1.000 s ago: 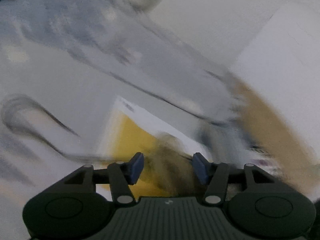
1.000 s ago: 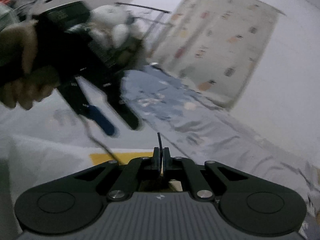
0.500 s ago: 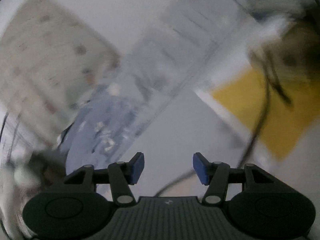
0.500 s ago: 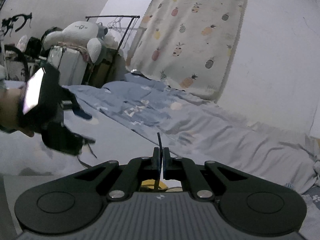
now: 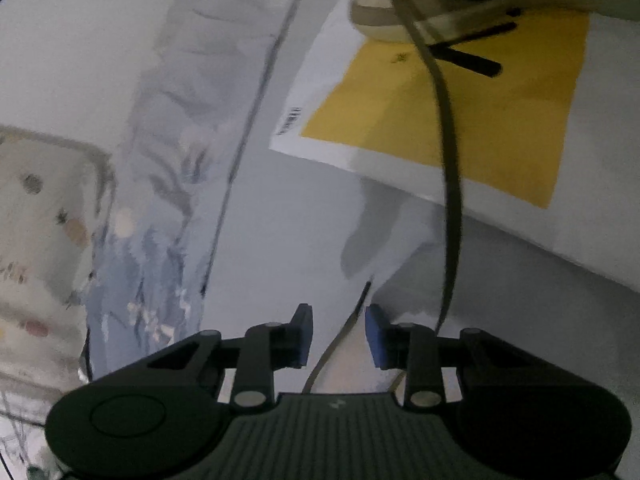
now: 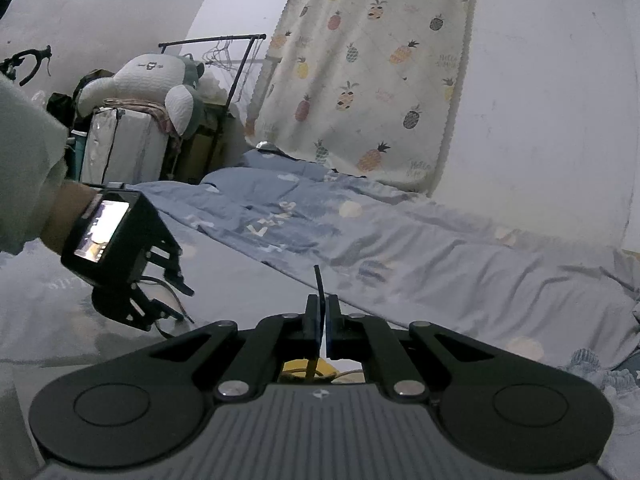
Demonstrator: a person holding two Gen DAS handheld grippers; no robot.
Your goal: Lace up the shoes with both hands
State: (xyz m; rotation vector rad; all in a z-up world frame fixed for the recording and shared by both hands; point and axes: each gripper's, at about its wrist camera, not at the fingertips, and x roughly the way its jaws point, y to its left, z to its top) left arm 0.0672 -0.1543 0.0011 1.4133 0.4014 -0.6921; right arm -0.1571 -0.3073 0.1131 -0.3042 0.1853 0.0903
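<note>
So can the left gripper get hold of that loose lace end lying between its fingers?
Probably yes. The lace end already runs between the left gripper's blue pads, nothing blocks it, and the jaws are closing, though not yet pressing on it.

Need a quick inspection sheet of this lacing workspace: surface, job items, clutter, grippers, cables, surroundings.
Surface: grey sheet with a yellow-and-white paper on it.
Job's things: shoe on the paper; lace trailing from it.
Clutter: nothing seen.
Grippers: left hand-held gripper closing, lace end between its jaws, pads not touching; right hand-held gripper shut on a lace tip.
Cables: nothing seen.
Surroundings: blue bedding, pineapple curtain, plush toy, clothes rack.
</note>
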